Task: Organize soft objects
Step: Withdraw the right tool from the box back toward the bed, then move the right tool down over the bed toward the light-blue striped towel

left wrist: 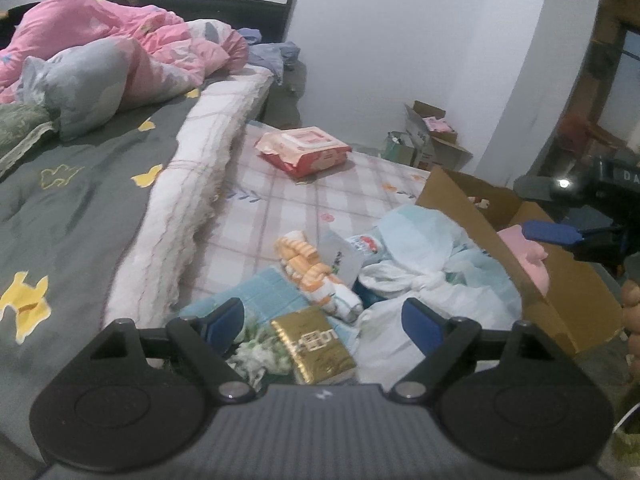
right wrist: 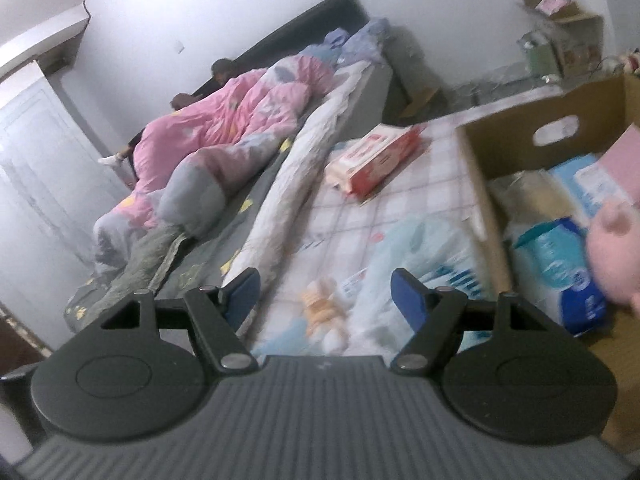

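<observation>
My left gripper (left wrist: 324, 316) hangs open over a heap on the checked mattress (left wrist: 288, 200): a gold pack (left wrist: 316, 344), an orange-and-white striped cloth (left wrist: 316, 272) and pale blue plastic bags (left wrist: 424, 256). Nothing sits between its pads. An open cardboard box (left wrist: 560, 304) stands to the right, with a pink soft thing (left wrist: 528, 252) inside. Over the box shows a blue finger (left wrist: 552, 232) of my right gripper. In the right wrist view my right gripper (right wrist: 324, 286) is open and empty above the blurred heap, left of the box (right wrist: 516, 120), which holds blue-white packs (right wrist: 560, 272) and the pink thing (right wrist: 616, 256).
A red-and-white wipes pack (left wrist: 304, 150) lies further back on the mattress. To the left a higher bed carries a pink quilt (left wrist: 120, 32) and a grey pillow (left wrist: 80, 80). Small boxes (left wrist: 428, 136) stand by the far wall. A hand (left wrist: 632, 308) shows at the right edge.
</observation>
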Tool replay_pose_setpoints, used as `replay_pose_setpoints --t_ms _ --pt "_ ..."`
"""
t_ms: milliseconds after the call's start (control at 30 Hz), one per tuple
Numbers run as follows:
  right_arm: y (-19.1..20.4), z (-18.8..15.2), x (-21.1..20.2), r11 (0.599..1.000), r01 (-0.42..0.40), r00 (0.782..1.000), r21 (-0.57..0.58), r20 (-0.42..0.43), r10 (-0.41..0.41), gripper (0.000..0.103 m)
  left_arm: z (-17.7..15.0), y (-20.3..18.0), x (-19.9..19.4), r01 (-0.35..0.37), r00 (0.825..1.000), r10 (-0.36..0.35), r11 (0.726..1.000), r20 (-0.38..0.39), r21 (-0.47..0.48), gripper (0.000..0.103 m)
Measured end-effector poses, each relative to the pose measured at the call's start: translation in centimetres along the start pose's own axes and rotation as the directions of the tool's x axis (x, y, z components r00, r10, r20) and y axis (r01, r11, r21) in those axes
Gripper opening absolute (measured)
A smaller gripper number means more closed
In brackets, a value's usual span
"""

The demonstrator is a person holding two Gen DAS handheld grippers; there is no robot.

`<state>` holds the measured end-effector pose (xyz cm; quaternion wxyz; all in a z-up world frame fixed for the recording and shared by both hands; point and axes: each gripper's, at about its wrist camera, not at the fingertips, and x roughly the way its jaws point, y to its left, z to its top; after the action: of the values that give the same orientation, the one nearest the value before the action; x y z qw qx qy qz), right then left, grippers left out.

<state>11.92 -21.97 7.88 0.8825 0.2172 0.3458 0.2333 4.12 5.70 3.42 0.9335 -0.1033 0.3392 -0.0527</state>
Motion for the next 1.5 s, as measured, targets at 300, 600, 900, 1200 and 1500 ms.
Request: replay_pose_setpoints --t_ms 300,600,900,1200,1500 --pt "0.4 -1.6 1.8 1.0 -0.001 0.998 0.015 -0.063 0.002 0.072 -1.8 1.0 -0.3 -0.015 1.0 0.015 1.0 -0.008 0.015 0.089" --pt "-0.3 -3.2 4.0 0.998 -0.016 0.99 0.055 -0.14 0.023 0.072 -3.1 0.1 1.1 0.002 0.999 0.001 0.998 -0.052 0.061 0.089" --pt "0.4 -4.3 6.6 0.998 -0.037 0.978 0.053 -0.205 0.047 0.072 -3.6 0.0 2.1 -0.002 0.997 0.008 0.997 -0.071 0.082 0.089" --pt "2.2 -4.1 9.2 0.997 -0.074 0.963 0.009 -0.259 0.073 0.072 -2.8 1.6 3.5 -0.053 0.996 0.058 0.995 -0.062 0.08 0.087" --pt "5.5 -3.0 14.6 0.988 -0.131 0.932 -0.084 -0.349 0.094 0.058 -1.1 3.9 5.5 -0.104 0.992 0.108 0.992 -0.058 0.072 0.077"
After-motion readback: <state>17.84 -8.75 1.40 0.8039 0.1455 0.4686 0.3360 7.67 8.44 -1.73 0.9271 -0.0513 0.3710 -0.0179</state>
